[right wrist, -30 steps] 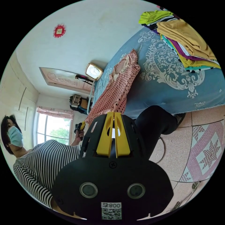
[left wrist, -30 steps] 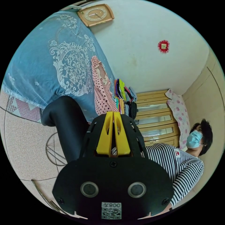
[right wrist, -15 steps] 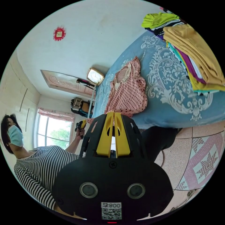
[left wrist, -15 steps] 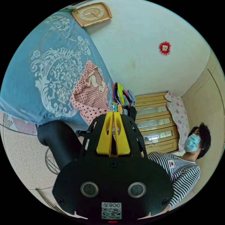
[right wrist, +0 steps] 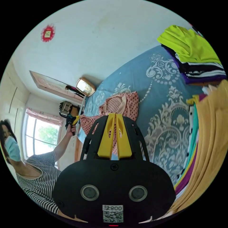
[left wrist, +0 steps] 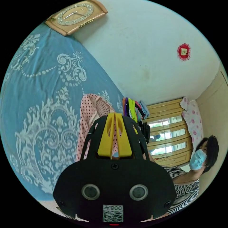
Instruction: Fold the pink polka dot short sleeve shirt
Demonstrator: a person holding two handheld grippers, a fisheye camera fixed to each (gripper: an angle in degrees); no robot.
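Both tools, left point(left wrist: 115, 115) and right point(right wrist: 115, 115), pinch the pink shirt point(right wrist: 123, 105) taut (hem corners, seemingly) to spread it flat on the bed point(left wrist: 35, 99).

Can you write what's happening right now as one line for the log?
left gripper: shut on shirt | right gripper: shut on shirt | shirt: over bed

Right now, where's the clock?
Left gripper view: the clock sits at the far edge of the blue bedspread, against the white wall, beyond the polka dot shirt.
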